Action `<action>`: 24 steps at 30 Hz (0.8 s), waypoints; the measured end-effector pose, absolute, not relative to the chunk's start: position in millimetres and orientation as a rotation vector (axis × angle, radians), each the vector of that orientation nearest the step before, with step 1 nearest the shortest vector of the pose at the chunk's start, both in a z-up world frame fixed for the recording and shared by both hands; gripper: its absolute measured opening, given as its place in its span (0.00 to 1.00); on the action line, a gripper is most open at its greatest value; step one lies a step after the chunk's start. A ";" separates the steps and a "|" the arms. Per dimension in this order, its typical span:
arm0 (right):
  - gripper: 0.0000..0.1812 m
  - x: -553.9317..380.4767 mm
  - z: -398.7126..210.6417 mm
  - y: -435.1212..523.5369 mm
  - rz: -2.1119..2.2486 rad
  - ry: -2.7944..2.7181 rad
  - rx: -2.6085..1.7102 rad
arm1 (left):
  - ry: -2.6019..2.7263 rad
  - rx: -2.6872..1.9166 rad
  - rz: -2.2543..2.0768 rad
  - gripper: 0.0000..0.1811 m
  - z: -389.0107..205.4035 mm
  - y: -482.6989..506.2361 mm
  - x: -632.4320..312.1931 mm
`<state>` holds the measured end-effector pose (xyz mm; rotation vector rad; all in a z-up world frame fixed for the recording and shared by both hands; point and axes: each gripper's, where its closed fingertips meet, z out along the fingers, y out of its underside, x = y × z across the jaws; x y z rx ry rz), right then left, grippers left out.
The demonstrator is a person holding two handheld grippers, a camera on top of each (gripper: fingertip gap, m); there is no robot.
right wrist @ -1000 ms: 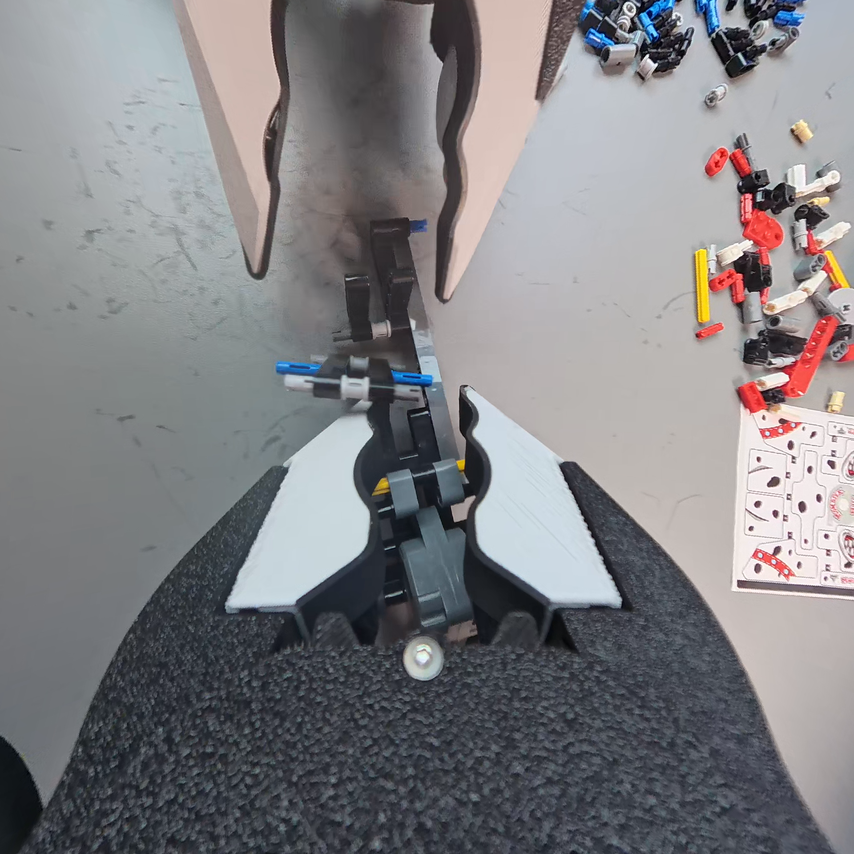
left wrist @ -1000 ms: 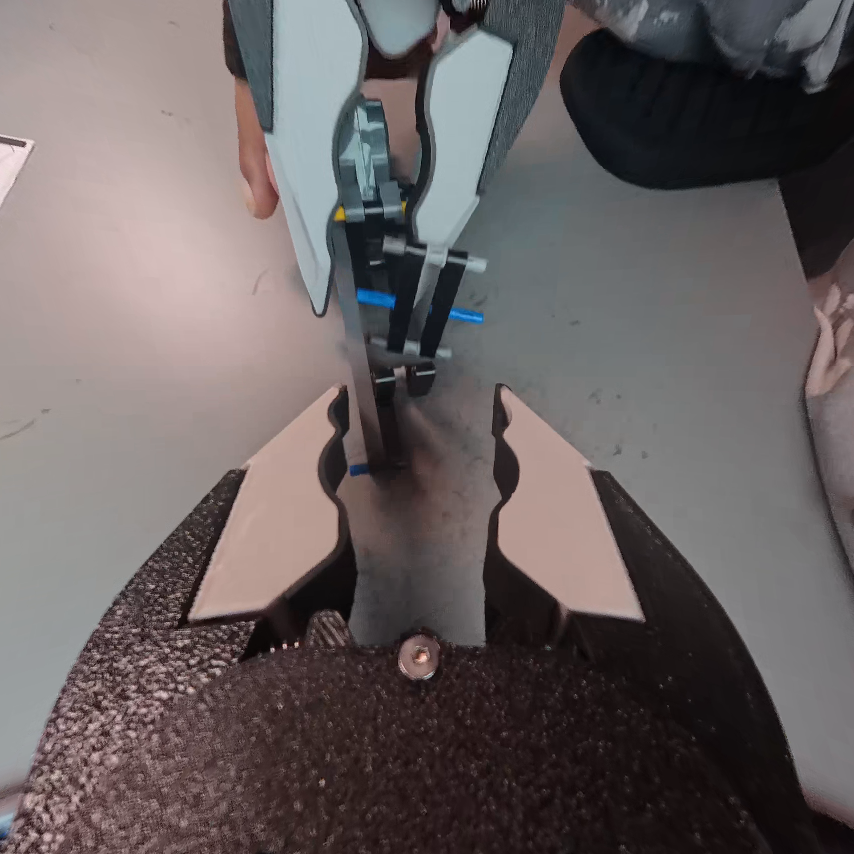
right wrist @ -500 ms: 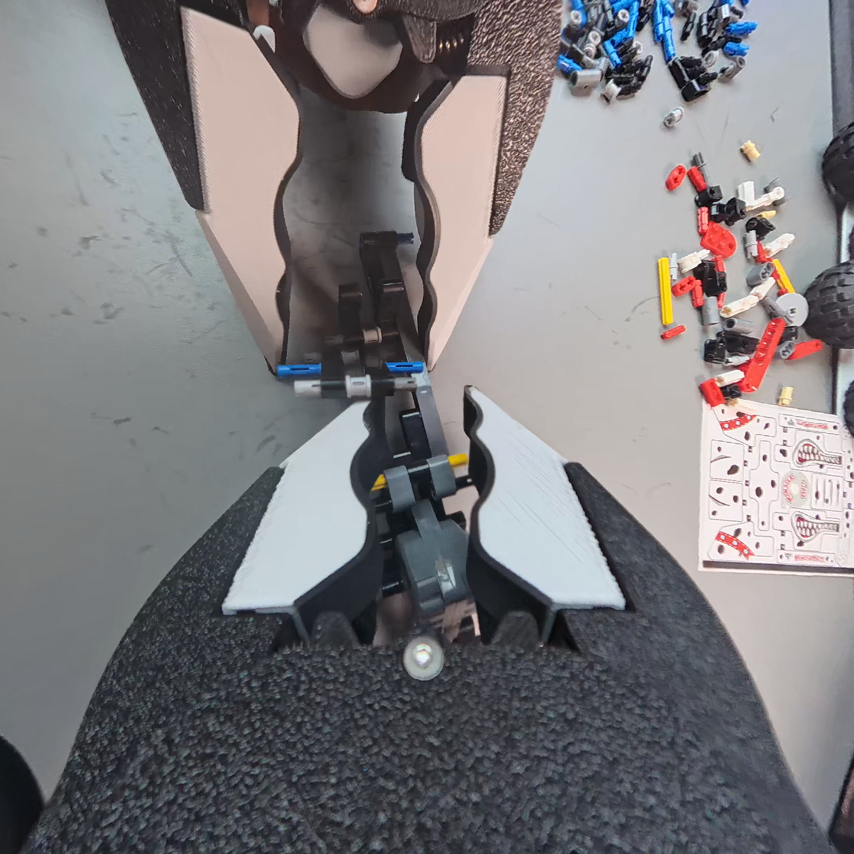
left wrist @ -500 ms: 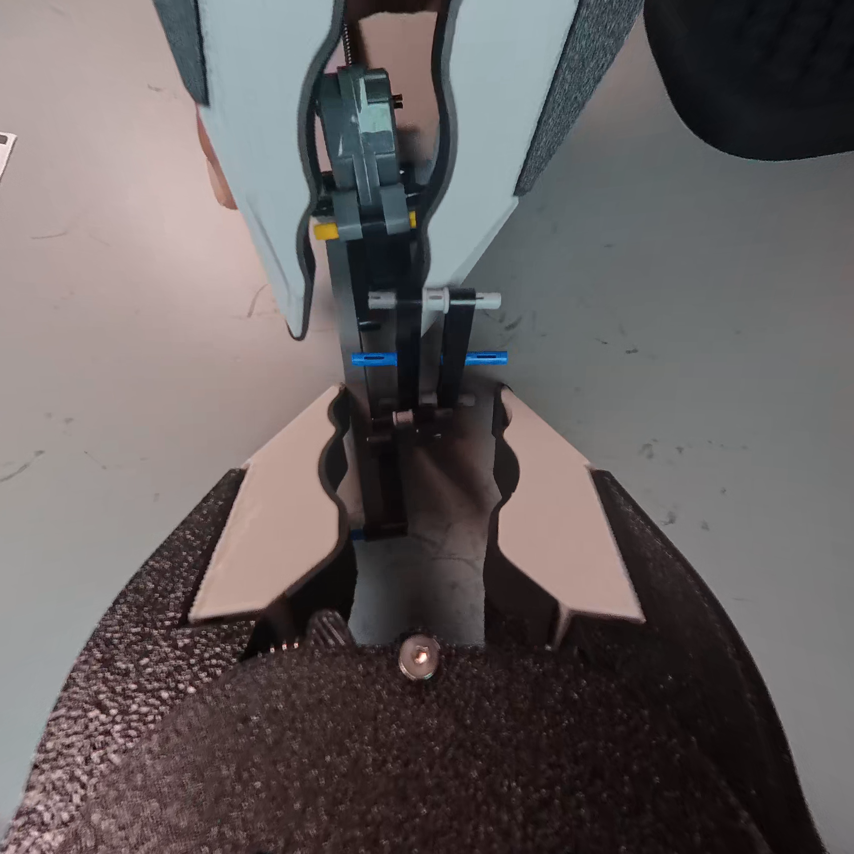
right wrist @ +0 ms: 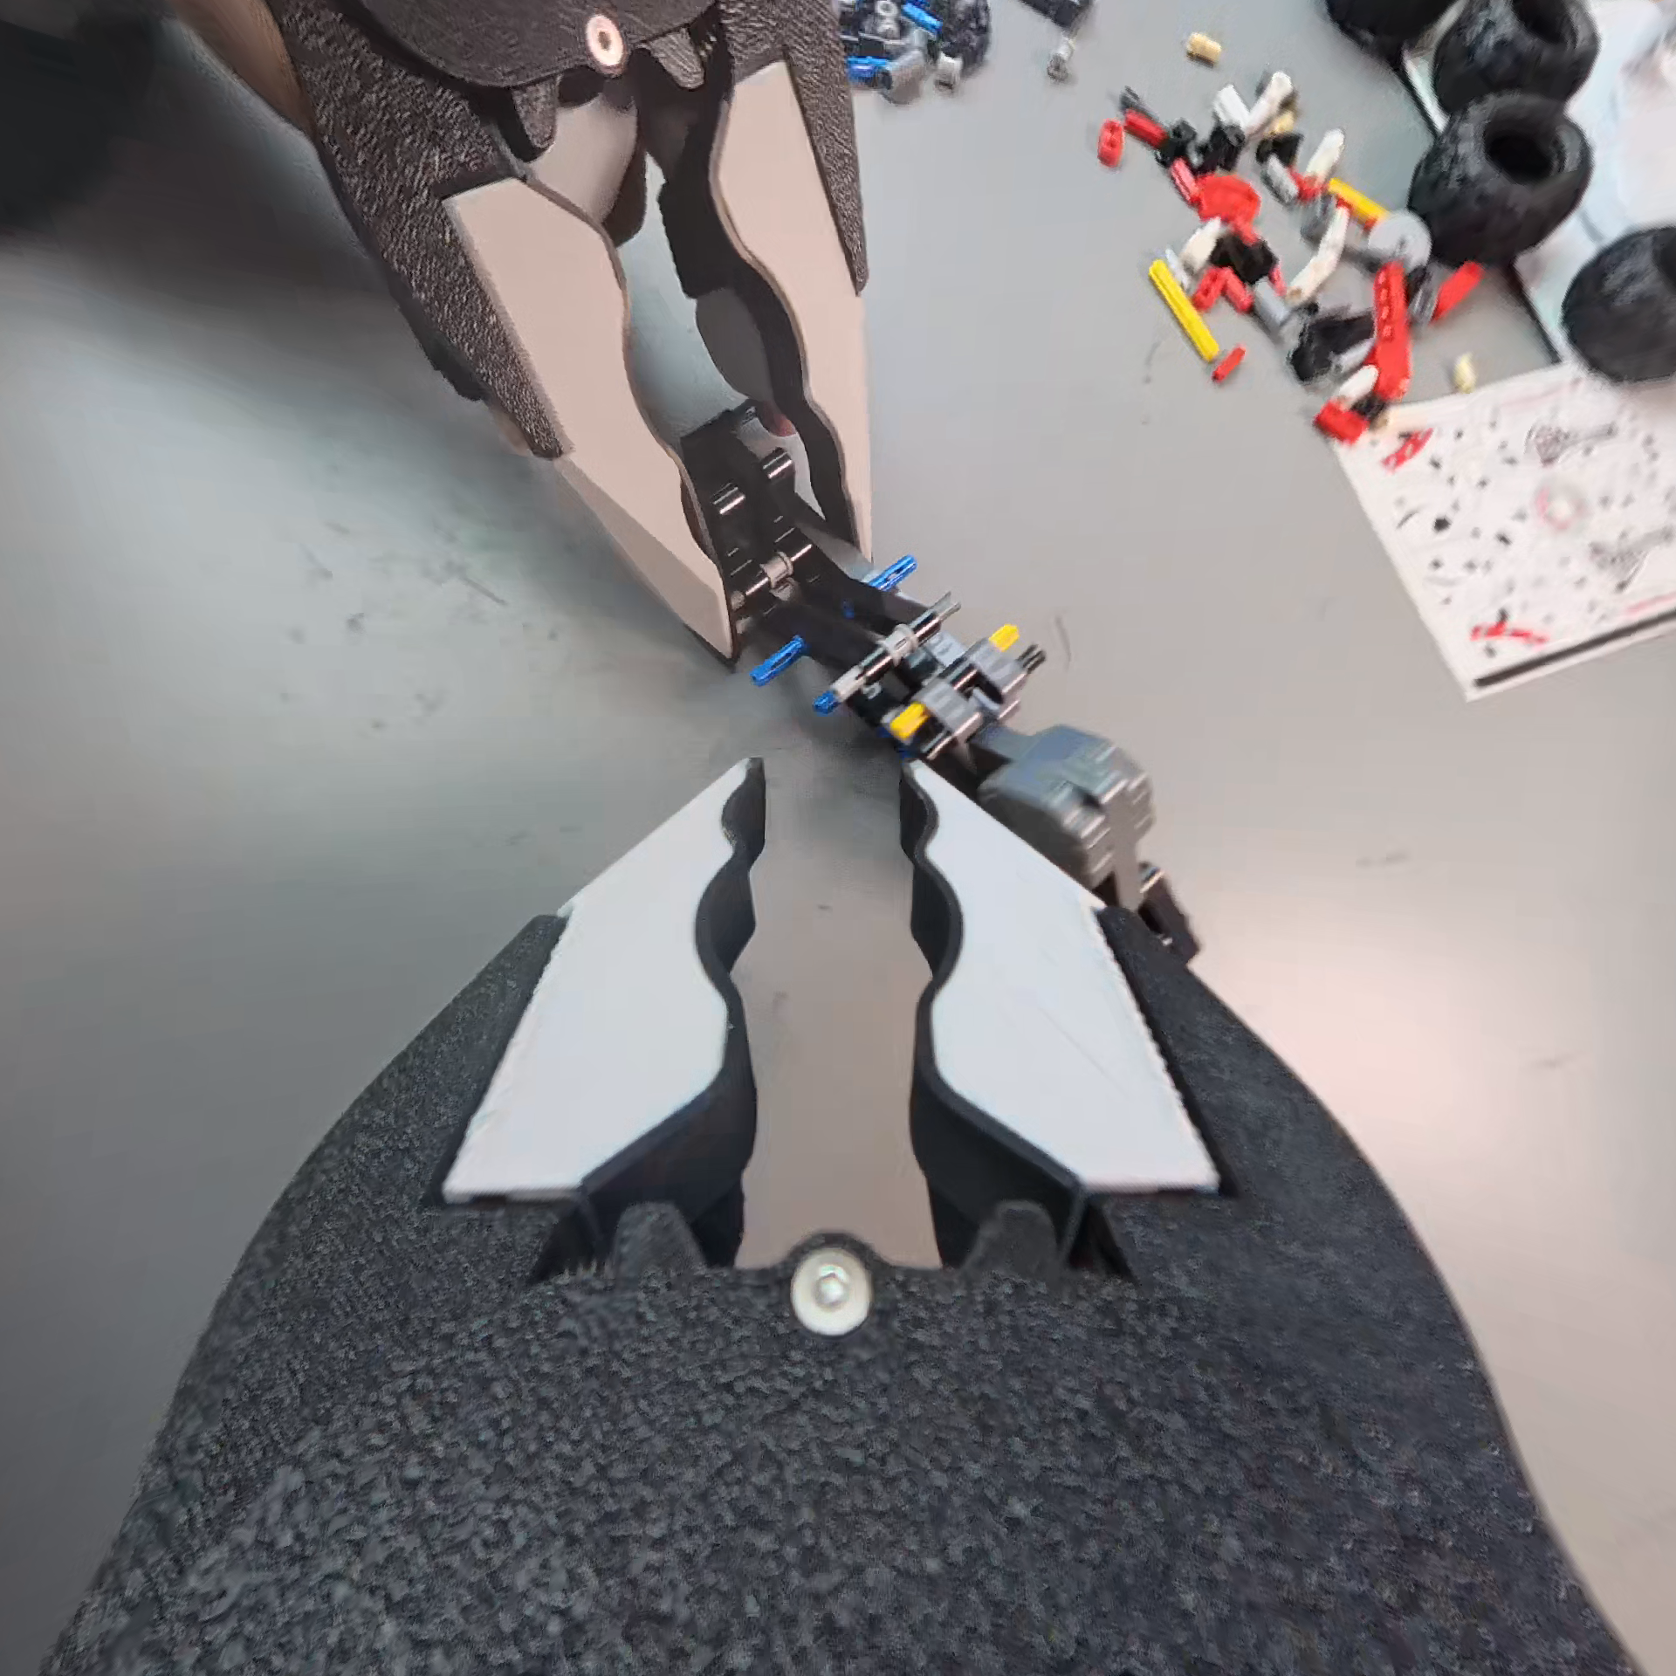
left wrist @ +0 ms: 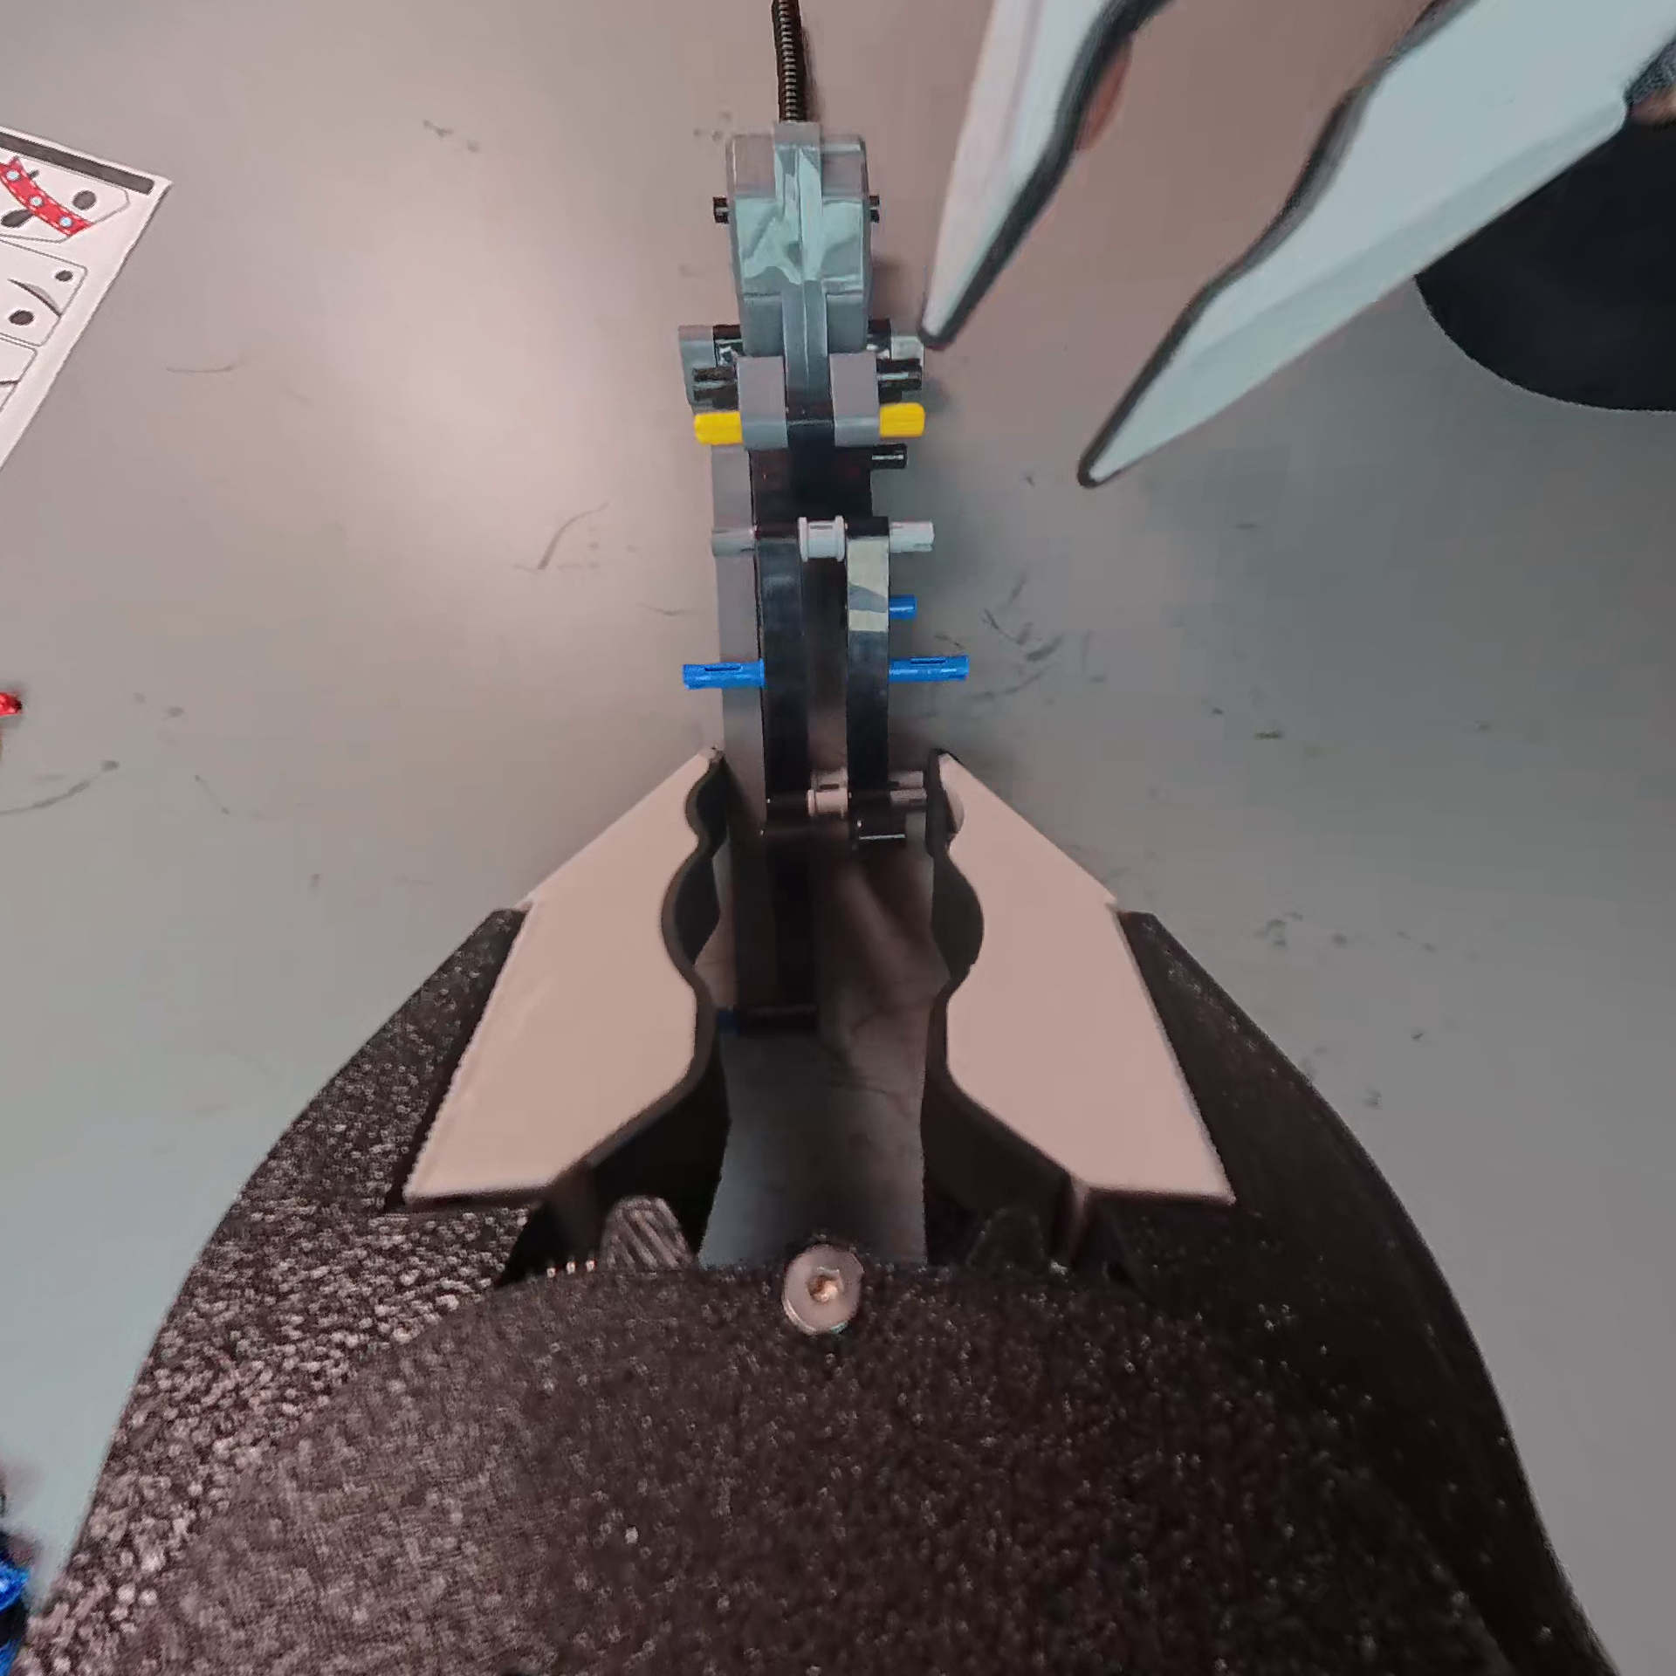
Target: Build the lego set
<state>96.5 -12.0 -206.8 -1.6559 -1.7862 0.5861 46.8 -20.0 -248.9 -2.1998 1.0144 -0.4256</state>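
The lego assembly [left wrist: 821, 635] is a long build of black beams with blue pins, grey axles, a yellow axle and a dark grey block [left wrist: 798, 245] at its far end. My left gripper [left wrist: 830, 762], with tan fingers, is shut on its black near end. In the right wrist view this gripper [right wrist: 794, 599] holds the assembly [right wrist: 943, 680] from the top. My right gripper [right wrist: 830, 769], with light grey fingers, is open and empty, and the grey block [right wrist: 1070, 807] lies just right of its right finger. It also shows blurred in the left wrist view [left wrist: 1011, 406], right of the assembly.
Loose red, black, white and yellow pieces [right wrist: 1270, 245] lie on the grey table at the far right, with a blue and black pile [right wrist: 907, 45] behind. Black tyres [right wrist: 1496, 172] stand beyond them. A sticker sheet [right wrist: 1542, 517] lies at the right and shows in the left wrist view [left wrist: 54, 272]. The grippers' ends are close to 7 cm from one another.
My right gripper has opened, let go of the grey block end and pulled off to the side. My left gripper has closed on the black end and holds the assembly alone.
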 end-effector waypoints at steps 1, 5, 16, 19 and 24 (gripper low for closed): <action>0.17 96.6 -212.1 -16.5 0.637 -1.692 -1.749 | 1.012 -2.202 -0.423 0.26 -248.8 -20.1 46.6; 0.21 99.2 -228.4 -9.4 0.641 -1.380 -1.973 | 0.999 -2.203 -0.419 0.26 -248.9 -20.3 46.5; 0.12 54.8 -219.1 -18.7 0.848 -1.088 -2.089 | 0.856 -2.283 -0.338 0.26 -248.8 -31.7 45.5; 0.06 50.8 -218.0 -18.1 0.885 -1.055 -2.066 | 0.848 -2.289 -0.340 0.26 -248.8 -34.1 44.4; 0.04 66.6 -205.7 -26.5 0.882 -1.126 -2.024 | 0.892 -2.288 -0.544 0.38 -244.5 -49.6 51.4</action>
